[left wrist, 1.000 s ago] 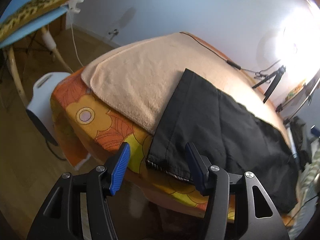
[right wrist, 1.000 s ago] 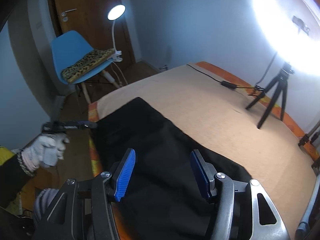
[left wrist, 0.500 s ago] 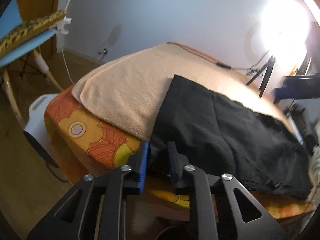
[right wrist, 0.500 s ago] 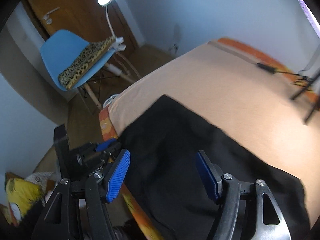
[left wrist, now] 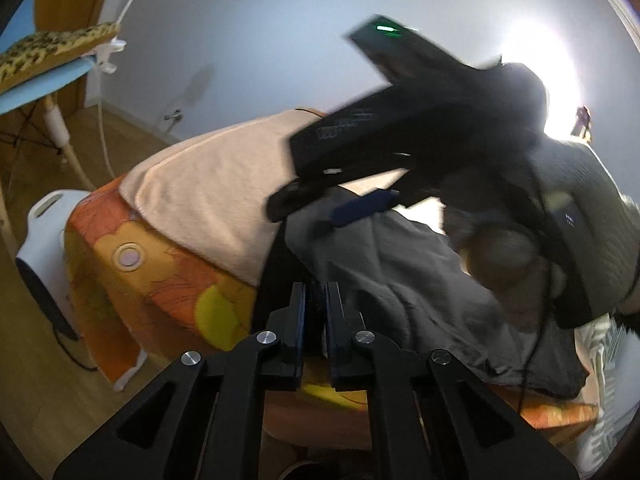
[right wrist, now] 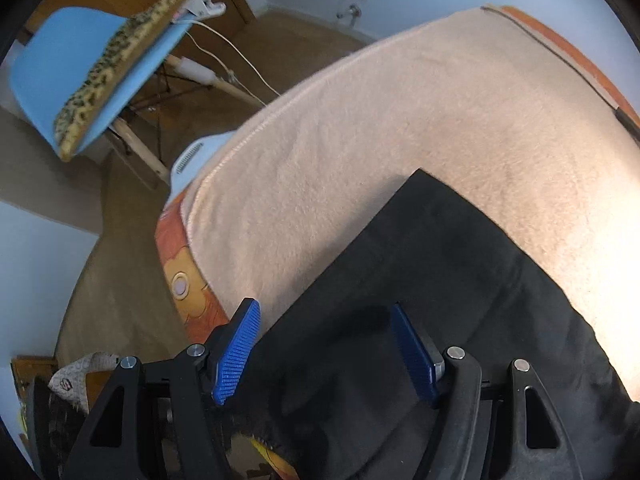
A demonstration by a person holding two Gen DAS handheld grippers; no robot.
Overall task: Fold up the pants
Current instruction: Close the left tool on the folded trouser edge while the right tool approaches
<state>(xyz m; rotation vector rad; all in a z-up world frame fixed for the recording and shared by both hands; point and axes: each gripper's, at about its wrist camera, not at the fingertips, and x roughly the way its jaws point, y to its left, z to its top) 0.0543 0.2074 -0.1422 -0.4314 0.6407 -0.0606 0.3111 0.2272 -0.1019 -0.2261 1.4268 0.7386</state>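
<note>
Gripping the hem corner of the black pants (left wrist: 400,280), the left gripper (left wrist: 315,304) now has its jaws pressed together on the cloth; a second ago they stood apart around that hem, so the pinch is fresh. Right gripper (right wrist: 326,354), which hung high over the bed (left wrist: 132,280) a second ago, has dropped low over the pants near the same end, jaws wide apart, nothing between them. In the left view it crosses the frame, blurred, above the cloth. Pants lie spread on the beige towel (right wrist: 380,140), one end hanging at the bed's edge. Judgement: one corner secured, second grasp not yet made. The fold itself has not begun. Once both corners are held, the end can be lifted over.
</note>
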